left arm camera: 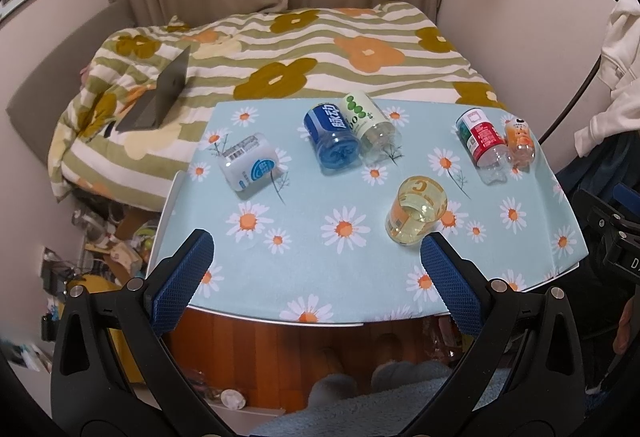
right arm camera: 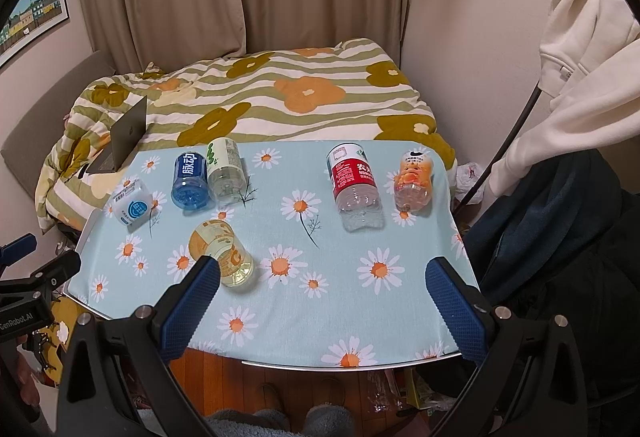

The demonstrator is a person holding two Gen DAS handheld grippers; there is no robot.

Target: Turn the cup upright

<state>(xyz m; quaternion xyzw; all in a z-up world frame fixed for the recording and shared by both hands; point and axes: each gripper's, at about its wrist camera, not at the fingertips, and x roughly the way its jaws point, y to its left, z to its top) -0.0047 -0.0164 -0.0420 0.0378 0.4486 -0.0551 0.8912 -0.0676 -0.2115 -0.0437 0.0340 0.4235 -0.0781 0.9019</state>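
Several cut-off bottle cups lie on their sides on the daisy tablecloth table [left arm camera: 304, 269]. The nearest is a clear yellow cup [left arm camera: 416, 211] with orange print, open end toward me; it also shows in the right wrist view [right arm camera: 222, 251]. My left gripper [left arm camera: 316, 257] is open and empty above the table's front edge, its right finger just beside the yellow cup. My right gripper [right arm camera: 324, 281] is open and empty, its left finger in front of the yellow cup.
Further back lie a white cup [left arm camera: 250, 167], a blue cup [left arm camera: 332, 135] against a green-dotted one [left arm camera: 370, 125], and a red-labelled cup [left arm camera: 482, 141] beside an orange one [left arm camera: 520, 141]. A bed with a laptop [left arm camera: 160, 97] stands behind the table. A white hoodie [right arm camera: 580, 49] hangs at right.
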